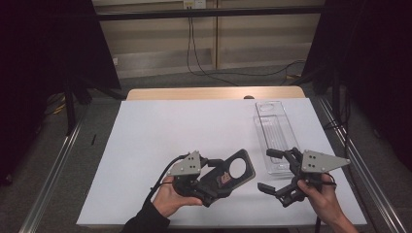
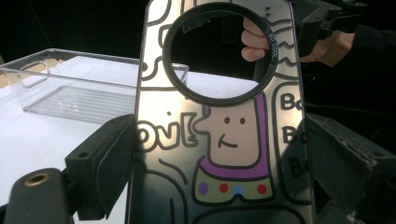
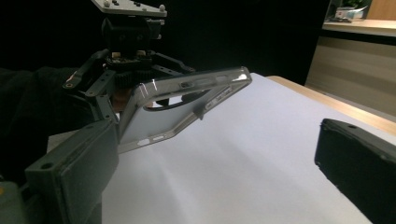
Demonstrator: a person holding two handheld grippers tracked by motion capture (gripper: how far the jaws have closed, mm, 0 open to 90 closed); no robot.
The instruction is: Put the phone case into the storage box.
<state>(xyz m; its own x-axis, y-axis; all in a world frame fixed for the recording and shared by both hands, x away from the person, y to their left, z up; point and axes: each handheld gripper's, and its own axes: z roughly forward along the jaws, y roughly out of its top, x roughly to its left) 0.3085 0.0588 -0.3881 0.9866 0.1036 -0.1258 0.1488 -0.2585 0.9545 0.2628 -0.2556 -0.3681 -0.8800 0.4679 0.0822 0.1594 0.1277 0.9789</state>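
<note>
A phone case [image 1: 228, 174] with a black ring and a cartoon figure on its back is held above the white table cover, near the front. My left gripper [image 1: 214, 182] is shut on it, with its pads pressed on the case's two long edges. In the left gripper view the case [image 2: 224, 140] stands upright between the jaws. My right gripper [image 1: 269, 170] is to the right of the case, open, with nothing between its fingers. In the right gripper view the case [image 3: 187, 102] hangs tilted under the left gripper [image 3: 130, 51], beyond the right gripper's own wide-apart jaws.
A clear plastic tray [image 1: 274, 133] lies lengthwise at the right of the white cover [image 1: 184, 131], just behind my right gripper. The tray [image 2: 70, 88] holds nothing. A wooden table edge [image 1: 214, 93] runs along the back, and metal rails flank both sides.
</note>
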